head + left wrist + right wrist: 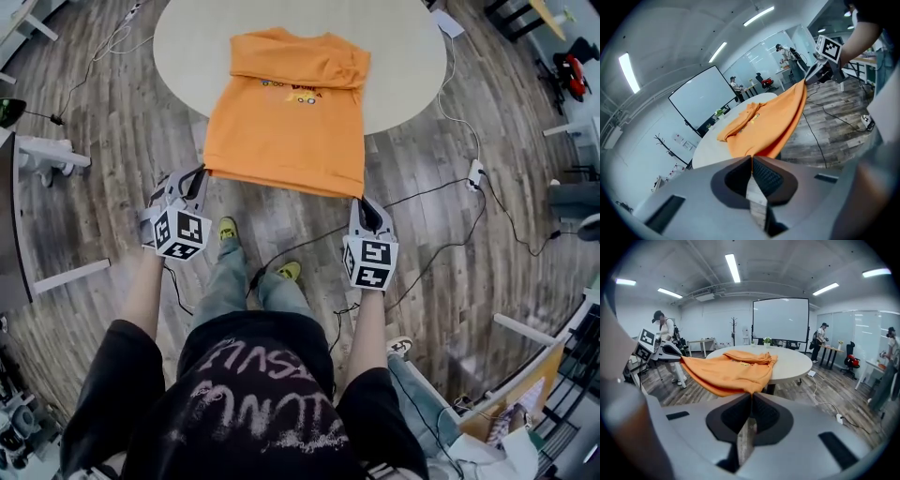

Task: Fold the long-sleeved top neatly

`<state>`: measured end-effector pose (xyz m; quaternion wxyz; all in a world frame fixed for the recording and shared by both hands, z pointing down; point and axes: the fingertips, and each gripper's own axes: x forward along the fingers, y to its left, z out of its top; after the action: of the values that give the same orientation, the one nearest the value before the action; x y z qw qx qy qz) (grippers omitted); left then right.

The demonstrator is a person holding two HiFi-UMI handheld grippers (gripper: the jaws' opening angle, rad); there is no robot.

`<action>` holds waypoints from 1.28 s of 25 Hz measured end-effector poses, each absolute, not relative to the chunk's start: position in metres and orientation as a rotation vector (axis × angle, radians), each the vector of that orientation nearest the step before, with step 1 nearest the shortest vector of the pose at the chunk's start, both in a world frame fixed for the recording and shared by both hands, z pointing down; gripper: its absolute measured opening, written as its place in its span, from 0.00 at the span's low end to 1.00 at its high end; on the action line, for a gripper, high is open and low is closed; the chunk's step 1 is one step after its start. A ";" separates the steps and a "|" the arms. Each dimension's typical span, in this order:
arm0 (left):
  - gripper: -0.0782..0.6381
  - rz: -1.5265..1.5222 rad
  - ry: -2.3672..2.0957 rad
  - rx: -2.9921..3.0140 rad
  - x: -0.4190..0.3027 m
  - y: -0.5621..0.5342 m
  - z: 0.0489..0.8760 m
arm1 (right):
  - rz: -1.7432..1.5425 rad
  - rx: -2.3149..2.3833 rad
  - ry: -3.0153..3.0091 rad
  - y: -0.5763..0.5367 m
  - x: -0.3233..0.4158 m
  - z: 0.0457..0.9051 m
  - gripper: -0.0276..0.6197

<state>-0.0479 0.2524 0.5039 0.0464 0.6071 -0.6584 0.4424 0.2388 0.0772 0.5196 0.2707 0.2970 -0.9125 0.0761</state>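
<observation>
The orange long-sleeved top [286, 117] lies partly on the round table [403, 56], with its hem end stretched out in the air past the near edge. Its long axis runs from the collar, far from me, to the hem, nearest me. The sleeves look folded in across the upper part. I judge the hem is held taut so it will fold over flat. My left gripper [199, 174] is clamped on one hem corner and my right gripper [362, 202] on the other.
</observation>
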 end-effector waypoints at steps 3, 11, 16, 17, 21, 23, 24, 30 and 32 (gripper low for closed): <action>0.13 1.302 -2.004 1.822 -0.035 0.265 0.504 | 0.243 0.799 -2.451 0.086 0.254 0.520 0.07; 0.13 1.311 -1.943 1.840 -0.020 0.267 0.492 | 0.236 0.766 -2.447 0.080 0.268 0.504 0.07; 0.13 1.324 -1.986 1.863 -0.038 0.242 0.464 | 0.191 0.754 -2.468 0.055 0.253 0.478 0.07; 0.13 1.331 -1.988 1.870 -0.042 0.236 0.460 | 0.186 0.755 -2.472 0.049 0.249 0.472 0.07; 0.14 1.334 -1.973 1.896 -0.065 0.207 0.446 | 0.177 0.752 -2.470 0.021 0.227 0.452 0.07; 0.13 1.330 -1.951 1.916 -0.076 0.193 0.444 | 0.184 0.754 -2.456 0.007 0.216 0.446 0.07; 0.13 1.326 -1.941 1.926 -0.083 0.187 0.445 | 0.191 0.756 -2.450 0.001 0.209 0.444 0.07; 0.13 1.298 -1.915 1.983 -0.126 0.138 0.440 | 0.253 0.779 -2.421 -0.042 0.168 0.430 0.07; 0.13 1.301 -1.905 2.008 -0.137 0.121 0.436 | 0.256 0.806 -2.411 -0.057 0.158 0.423 0.07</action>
<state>-0.1367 0.1211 0.4361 0.0415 0.6560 -0.6223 0.4250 0.1579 -0.0567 0.4234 0.2893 0.3020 -0.9033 0.0958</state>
